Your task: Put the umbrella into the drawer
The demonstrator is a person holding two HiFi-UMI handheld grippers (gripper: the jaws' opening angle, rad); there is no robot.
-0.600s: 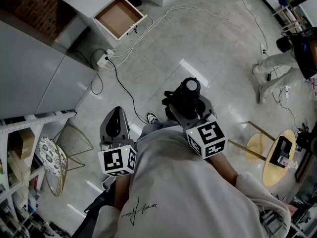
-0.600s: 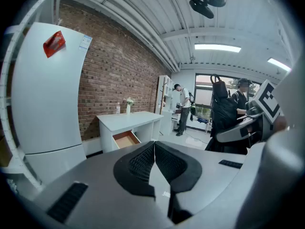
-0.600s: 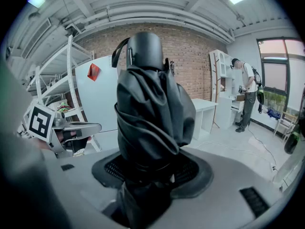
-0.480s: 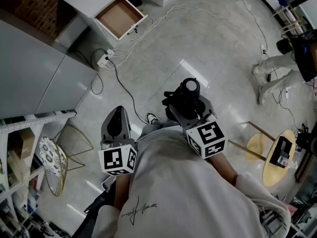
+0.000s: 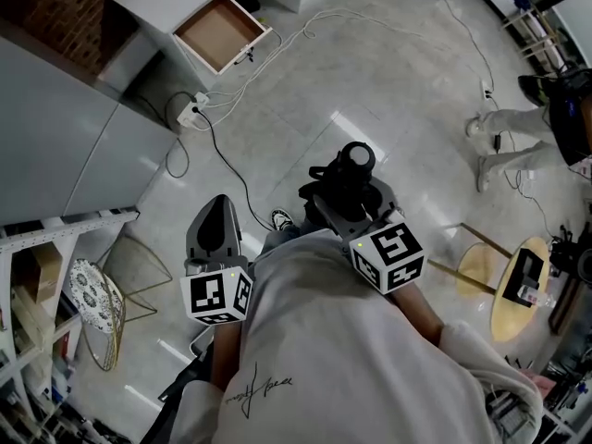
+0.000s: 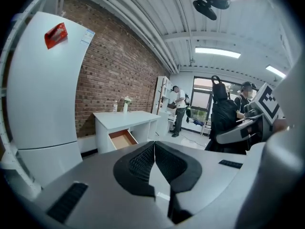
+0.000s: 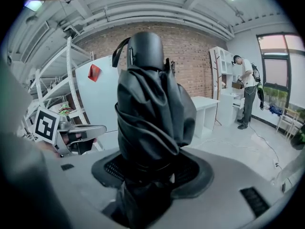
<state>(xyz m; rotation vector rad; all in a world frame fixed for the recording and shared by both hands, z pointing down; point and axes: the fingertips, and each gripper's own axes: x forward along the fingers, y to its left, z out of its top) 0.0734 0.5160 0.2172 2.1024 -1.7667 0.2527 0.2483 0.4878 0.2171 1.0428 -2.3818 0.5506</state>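
My right gripper (image 7: 147, 171) is clamped on the folded black umbrella (image 7: 150, 104), which sticks up out of its jaws. The left gripper (image 6: 154, 149) has its jaws pressed together with nothing in them. The open drawer (image 6: 122, 139) of the white desk (image 6: 125, 117) sits well ahead of the left gripper, a bit to its left.

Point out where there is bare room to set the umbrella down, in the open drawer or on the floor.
The open drawer shows a bare brown bottom inside its white rim. Bare floor lies between the white cables and the standing person. Crowded: the power strip and cords below the drawer.
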